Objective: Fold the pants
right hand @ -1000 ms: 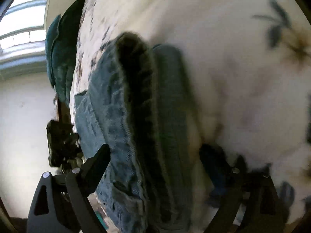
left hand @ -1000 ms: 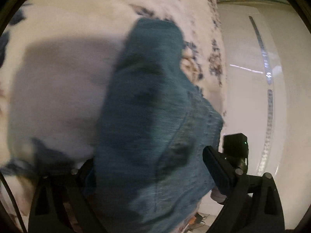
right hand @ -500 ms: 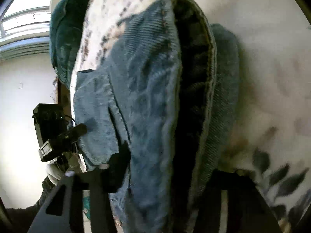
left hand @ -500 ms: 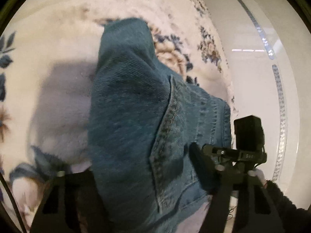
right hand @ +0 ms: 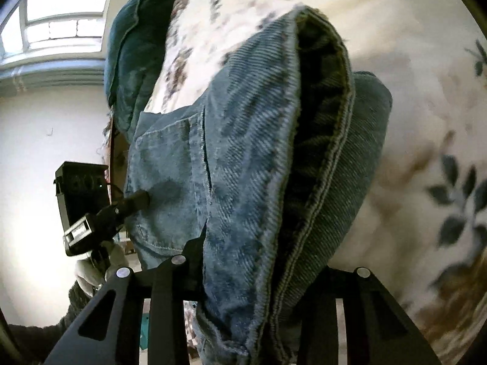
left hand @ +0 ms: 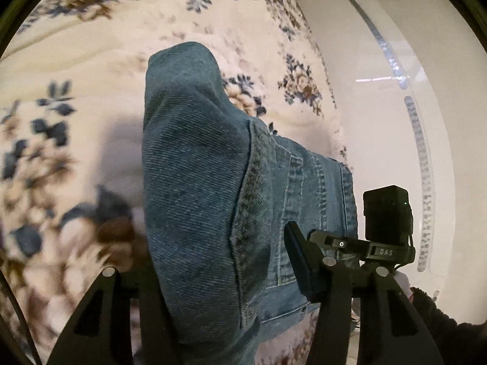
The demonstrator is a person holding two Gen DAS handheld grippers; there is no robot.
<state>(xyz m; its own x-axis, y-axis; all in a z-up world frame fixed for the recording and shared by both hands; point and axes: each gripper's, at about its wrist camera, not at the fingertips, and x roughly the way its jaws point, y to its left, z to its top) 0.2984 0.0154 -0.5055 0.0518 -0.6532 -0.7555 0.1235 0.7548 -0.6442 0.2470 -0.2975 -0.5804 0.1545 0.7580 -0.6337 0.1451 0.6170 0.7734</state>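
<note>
Blue denim pants (left hand: 201, 188) hang from both grippers above a cream floral bedspread (left hand: 76, 85). My left gripper (left hand: 219, 273) is shut on the pants, and the cloth fills the space between its fingers; a back pocket and waistband show to the right. My right gripper (right hand: 258, 267) is shut on the pants (right hand: 243, 167) too, gripping a doubled edge with the dark inside of the fabric showing. The right gripper shows in the left wrist view (left hand: 362, 243), and the left gripper in the right wrist view (right hand: 100, 213), each at the far edge of the cloth.
The floral bedspread (right hand: 426, 121) lies under the pants. A teal cushion (right hand: 137, 54) stands at the bed's far end below a window (right hand: 61, 21). A white wall (left hand: 411, 121) and white floor run beside the bed.
Both grippers have lifted and drawn the pants toward the cameras. The cloth now hangs closer and fills more of each view, and the other gripper has come into closer sight.
</note>
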